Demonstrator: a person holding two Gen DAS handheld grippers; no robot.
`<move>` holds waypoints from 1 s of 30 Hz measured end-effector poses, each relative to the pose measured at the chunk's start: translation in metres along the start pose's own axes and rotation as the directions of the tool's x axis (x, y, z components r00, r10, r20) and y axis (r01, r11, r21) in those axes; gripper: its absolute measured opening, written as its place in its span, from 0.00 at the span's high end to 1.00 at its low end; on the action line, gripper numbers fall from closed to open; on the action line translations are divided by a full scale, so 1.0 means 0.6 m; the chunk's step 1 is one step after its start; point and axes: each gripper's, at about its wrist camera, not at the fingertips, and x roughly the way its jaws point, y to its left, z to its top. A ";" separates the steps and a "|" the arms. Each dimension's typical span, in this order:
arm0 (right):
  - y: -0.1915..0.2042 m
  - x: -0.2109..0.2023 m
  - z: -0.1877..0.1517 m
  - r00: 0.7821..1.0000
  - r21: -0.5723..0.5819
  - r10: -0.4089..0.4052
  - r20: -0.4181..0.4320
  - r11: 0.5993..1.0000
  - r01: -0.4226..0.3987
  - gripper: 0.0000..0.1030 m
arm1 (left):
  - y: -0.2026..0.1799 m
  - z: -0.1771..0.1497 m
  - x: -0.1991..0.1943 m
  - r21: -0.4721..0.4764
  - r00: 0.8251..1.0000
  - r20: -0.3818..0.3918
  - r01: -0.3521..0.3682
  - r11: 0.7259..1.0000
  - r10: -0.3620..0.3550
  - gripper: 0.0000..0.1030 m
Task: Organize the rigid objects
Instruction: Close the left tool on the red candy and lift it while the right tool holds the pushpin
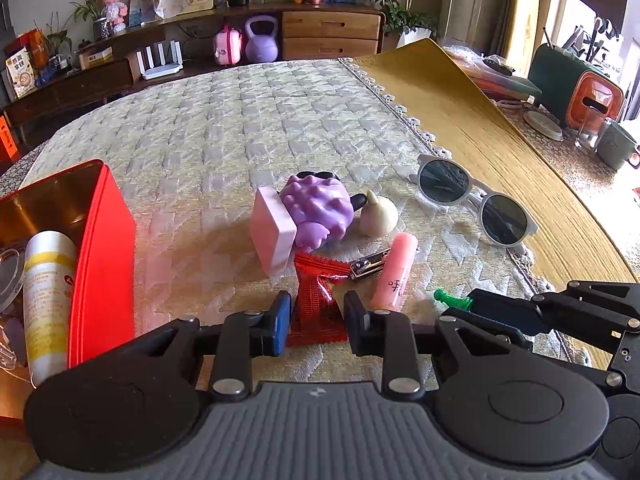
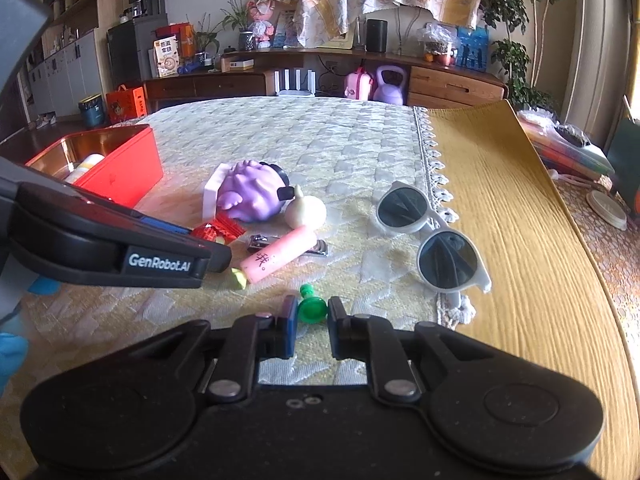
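My left gripper (image 1: 317, 316) is open, its jaws on either side of a red foil packet (image 1: 318, 304) on the quilted cloth. My right gripper (image 2: 312, 318) is open around a green pawn-shaped piece (image 2: 311, 305), which also shows in the left wrist view (image 1: 454, 300). Beyond lie a pink tube (image 1: 394, 274), a nail clipper (image 1: 368, 266), a purple spiky toy (image 1: 318, 208) with a pink block (image 1: 272, 234), a garlic-shaped piece (image 1: 378, 216) and white sunglasses (image 1: 476, 200). A red tin (image 1: 102, 248) at left holds a white bottle (image 1: 48, 300).
A yellow mat (image 2: 508, 216) covers the table's right side. A green mug (image 1: 614, 146), coasters and an orange box stand at the far right. A low wooden cabinet with a purple kettlebell (image 1: 261, 40) lies behind the table.
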 end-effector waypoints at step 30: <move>0.069 -0.120 0.009 0.998 -0.005 0.019 0.058 1.000 -0.018 0.85 | 0.084 -0.035 -0.106 -0.071 0.997 -0.022 0.071 0.995 -0.073 0.87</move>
